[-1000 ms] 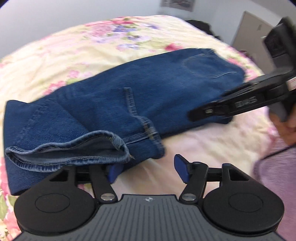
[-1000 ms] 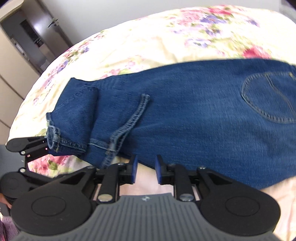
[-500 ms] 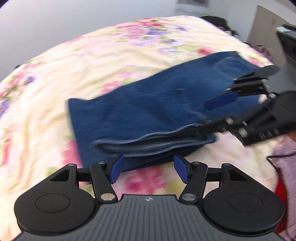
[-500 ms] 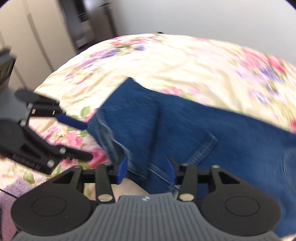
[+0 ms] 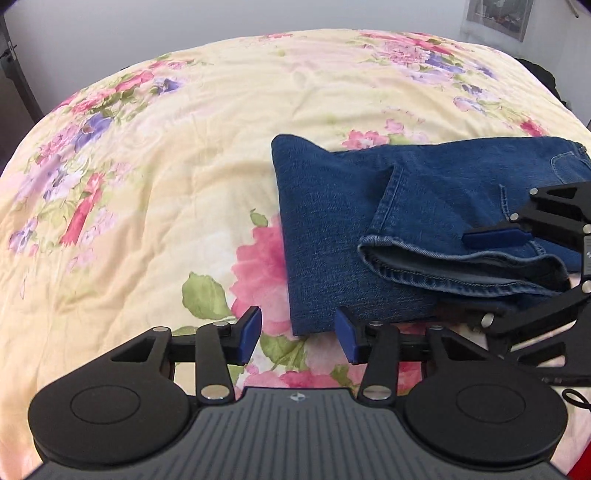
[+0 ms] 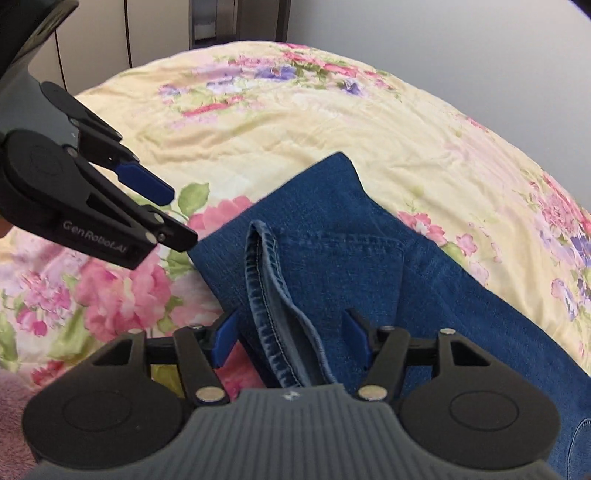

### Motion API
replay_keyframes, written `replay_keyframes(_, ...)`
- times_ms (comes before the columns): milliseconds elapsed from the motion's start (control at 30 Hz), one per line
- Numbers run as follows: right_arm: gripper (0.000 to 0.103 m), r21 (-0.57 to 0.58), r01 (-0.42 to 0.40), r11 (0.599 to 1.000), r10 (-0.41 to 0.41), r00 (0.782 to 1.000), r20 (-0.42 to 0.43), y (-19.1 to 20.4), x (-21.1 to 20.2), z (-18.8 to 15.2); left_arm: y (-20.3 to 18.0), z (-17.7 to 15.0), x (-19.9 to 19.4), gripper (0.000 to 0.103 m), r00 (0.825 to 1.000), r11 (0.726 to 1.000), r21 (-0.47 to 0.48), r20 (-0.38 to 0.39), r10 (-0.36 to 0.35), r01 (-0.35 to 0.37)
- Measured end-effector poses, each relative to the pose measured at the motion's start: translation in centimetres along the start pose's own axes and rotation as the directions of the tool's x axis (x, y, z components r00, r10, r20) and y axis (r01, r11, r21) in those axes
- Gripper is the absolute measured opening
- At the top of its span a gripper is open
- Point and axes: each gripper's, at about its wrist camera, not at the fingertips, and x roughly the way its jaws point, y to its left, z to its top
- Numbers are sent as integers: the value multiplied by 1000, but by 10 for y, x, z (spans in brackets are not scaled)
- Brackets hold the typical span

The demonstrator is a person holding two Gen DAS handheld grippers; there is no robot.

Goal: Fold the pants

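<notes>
Two grippers are in my hands, both angled down at the bed. My left gripper (image 5: 298,335) sits at 6 o'clock in the left wrist view. Its jaws stand partly apart and have just been closing; nothing is between them. Its blue pads (image 5: 249,334) hang over the floral bedspread (image 5: 166,184), with the near folded corner of the jeans (image 5: 325,236) just beyond the right pad, at about 1 o'clock from it.

My right gripper (image 6: 290,341) sits at 6 o'clock in the right wrist view. Its jaws stand partly apart, having opened within the last second. The hem cuff (image 6: 269,317) of the jeans (image 6: 351,266) lies between the pads, with a gap visible on either side, so the pads do not press on it. In the left wrist view this same gripper (image 5: 517,266) enters from 3 o'clock, one finger above the hem opening (image 5: 461,269) and one below.

The jeans lie folded on the bedspread, the leg end doubled back on top. From the left wrist view they run from centre toward 2 o'clock, where a back pocket (image 5: 570,166) shows at the frame edge.

At 10 o'clock in the right wrist view, the left gripper (image 6: 162,210) hovers over a pink flower, just beside the fold edge. Beyond the bed stands a plain wall (image 5: 221,22).
</notes>
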Motion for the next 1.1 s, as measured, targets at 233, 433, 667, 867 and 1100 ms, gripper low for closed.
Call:
replay_keyframes(233,17,180,-44,983,37,999,38,-40,-17,-8,-6,-4,4,54,1000,1000,-24,10,2,-2)
replay_keyframes(433,12,391,32,920,-50,998,36,-98,-41,-29,-21,4,-1,55,1000,1000,-28,30,7,-6)
replay_keyframes(667,14,556,162,816,-132,987,-93,-161,-42,-86,-40,13,-3,55,999,1000,-7,36,13,-13)
replay_keyframes(867,15,634,188,750,-136,982,-131,-189,-49,-125,-50,18,0,55,999,1000,-18,39,16,-15)
replay_keyframes(1100,43,722,23,691,-16,1000,-16,-201,-68,-137,-53,21,10,55,999,998,-66,44,-13,16)
